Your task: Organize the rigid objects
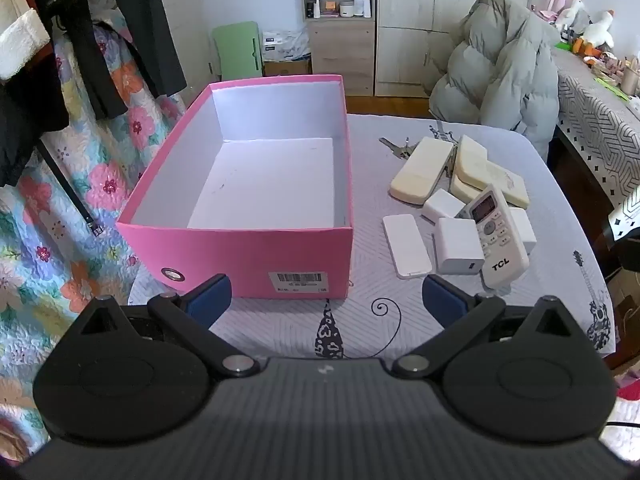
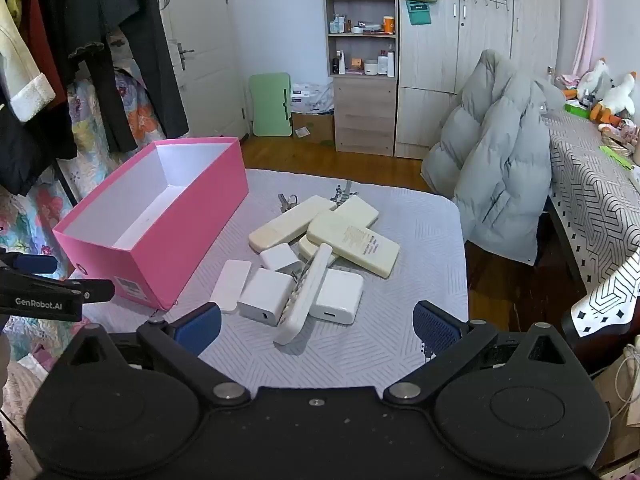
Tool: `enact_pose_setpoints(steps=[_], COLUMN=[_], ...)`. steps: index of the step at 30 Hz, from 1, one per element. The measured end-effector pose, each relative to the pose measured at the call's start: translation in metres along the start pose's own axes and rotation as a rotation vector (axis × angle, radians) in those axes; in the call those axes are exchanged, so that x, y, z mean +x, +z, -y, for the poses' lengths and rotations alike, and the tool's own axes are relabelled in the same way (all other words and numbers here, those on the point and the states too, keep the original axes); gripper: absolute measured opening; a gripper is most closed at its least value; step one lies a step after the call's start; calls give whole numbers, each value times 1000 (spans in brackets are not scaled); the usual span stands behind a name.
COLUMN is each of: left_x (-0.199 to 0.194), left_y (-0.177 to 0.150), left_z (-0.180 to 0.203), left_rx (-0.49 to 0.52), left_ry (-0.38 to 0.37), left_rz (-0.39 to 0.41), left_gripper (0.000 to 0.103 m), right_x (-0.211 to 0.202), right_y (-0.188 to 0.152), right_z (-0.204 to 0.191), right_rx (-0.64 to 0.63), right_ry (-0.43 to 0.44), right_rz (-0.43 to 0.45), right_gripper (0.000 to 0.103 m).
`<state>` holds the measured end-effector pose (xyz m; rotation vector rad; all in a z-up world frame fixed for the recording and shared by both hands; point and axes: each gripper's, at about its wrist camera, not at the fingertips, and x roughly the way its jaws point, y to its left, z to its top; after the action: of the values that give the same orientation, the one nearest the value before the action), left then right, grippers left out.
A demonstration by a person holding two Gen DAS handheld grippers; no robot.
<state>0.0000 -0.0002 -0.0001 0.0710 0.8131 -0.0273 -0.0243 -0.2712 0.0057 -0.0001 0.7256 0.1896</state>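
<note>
A small table covered with a pale grey quilted cloth (image 1: 360,320) carries everything; on its left side stands an open pink cardboard box with a white inside (image 1: 256,264), long side running from near to far. To the right of it lies a heap of pale things: cream-coloured plastic remote controls (image 2: 288,227) at the far side with a bunch of metal keys (image 2: 286,201) beyond them; nearer, white plastic charger blocks (image 2: 265,295), a flat white rectangular slab (image 1: 406,251) and a white TCL remote control with buttons (image 1: 498,240) leaning across the blocks.

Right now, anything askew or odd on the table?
Yes. The TCL remote lies propped at a tilt across the white chargers instead of flat, and the beige remotes are stacked crisscross over the keys. The pink box holds nothing.
</note>
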Motion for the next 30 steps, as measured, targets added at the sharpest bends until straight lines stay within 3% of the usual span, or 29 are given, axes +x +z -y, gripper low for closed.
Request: enact_pose_setpoints(steps=[14, 30], left_x=[-3, -1], left_y=[-2, -2], left_z=[0, -1], left_rx=[4, -5], left_ry=[-1, 33], left_rz=[37, 64], left_gripper=[103, 103], right_x=[1, -8], right_y=[-3, 0], right_z=[1, -10], right_rx=[-17, -78], right_ry=[-11, -37], right_rz=[4, 115], right_gripper=[103, 103])
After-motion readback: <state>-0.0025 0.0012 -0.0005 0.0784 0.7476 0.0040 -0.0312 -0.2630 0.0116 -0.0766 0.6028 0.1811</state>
